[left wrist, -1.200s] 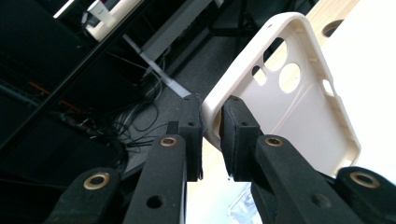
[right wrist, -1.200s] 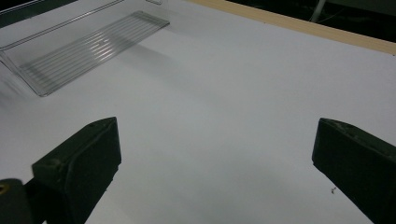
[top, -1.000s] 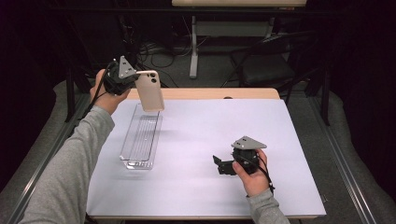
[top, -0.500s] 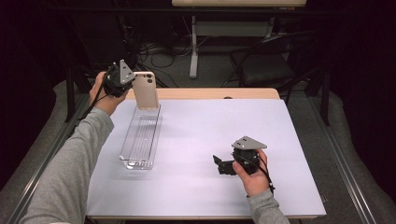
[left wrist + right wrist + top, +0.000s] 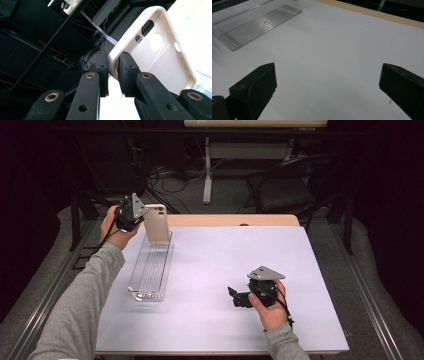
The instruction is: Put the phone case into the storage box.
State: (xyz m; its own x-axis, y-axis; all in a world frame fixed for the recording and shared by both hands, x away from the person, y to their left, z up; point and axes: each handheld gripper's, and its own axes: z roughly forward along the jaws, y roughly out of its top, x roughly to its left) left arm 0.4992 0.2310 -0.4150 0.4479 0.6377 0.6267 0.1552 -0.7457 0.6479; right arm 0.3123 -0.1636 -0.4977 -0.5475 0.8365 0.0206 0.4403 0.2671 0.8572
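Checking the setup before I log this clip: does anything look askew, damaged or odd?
Nothing looks damaged or spilled. The phone case is upright over the far end of the clear tray, pinched at one edge by the left gripper. The right gripper rests open on the table.

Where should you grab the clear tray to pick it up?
Probably one long side wall of the clear tray, pinched from above. It lies flat on the table, open side up, so a thin upright wall fits between the jaws. The open right gripper sits beside it; its near end is free.
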